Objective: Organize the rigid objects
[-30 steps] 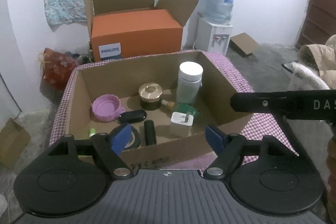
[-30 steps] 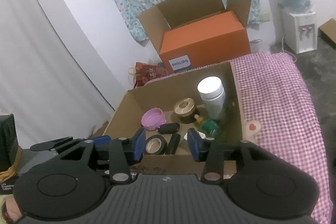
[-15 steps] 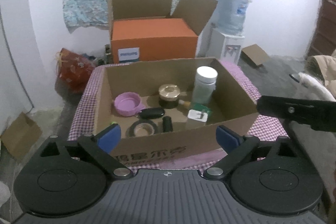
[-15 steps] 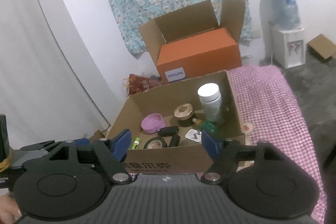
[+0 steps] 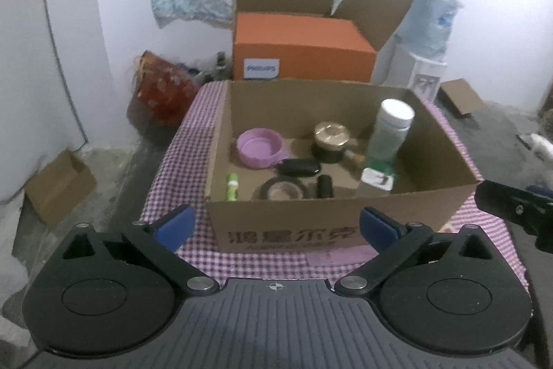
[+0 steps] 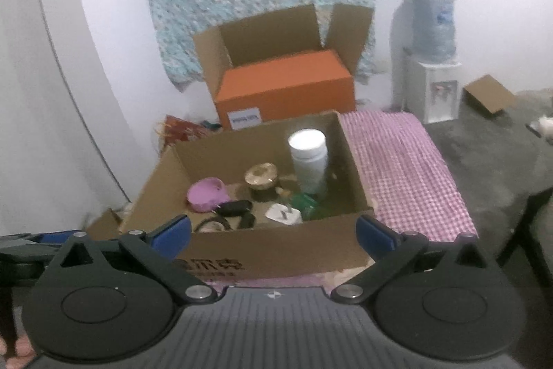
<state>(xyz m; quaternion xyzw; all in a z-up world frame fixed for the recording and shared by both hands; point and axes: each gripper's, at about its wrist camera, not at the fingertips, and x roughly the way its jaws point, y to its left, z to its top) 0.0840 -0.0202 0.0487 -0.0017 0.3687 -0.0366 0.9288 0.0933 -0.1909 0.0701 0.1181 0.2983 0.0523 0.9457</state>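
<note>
An open cardboard box [image 5: 311, 223] stands on a purple checked cloth [image 5: 179, 161]. Inside lie a pink lid [image 5: 259, 147], a gold-lidded jar [image 5: 330, 135], a white-capped bottle [image 5: 392, 130], a black key fob [image 5: 299, 166], a tape roll [image 5: 281, 191], a black cylinder [image 5: 325, 187], a green marker [image 5: 232, 185] and a white plug [image 5: 376, 178]. My left gripper [image 5: 276, 225] hangs in front of the box's near wall, its jaws opening with nothing between them. My right gripper [image 6: 273, 231] is also short of the box [image 6: 276, 251], its jaws opening and empty.
Behind the table an orange box [image 5: 300, 47] sits in an open carton. A water dispenser [image 5: 428, 23] stands at the back right and a red bag [image 5: 159, 85] at the left. A small carton [image 5: 58, 185] lies on the floor. A dark furniture leg [image 6: 522, 230] is at the right.
Both grippers have drawn back from the box, which now looks smaller and farther. Both pairs of jaws have spread much wider.
</note>
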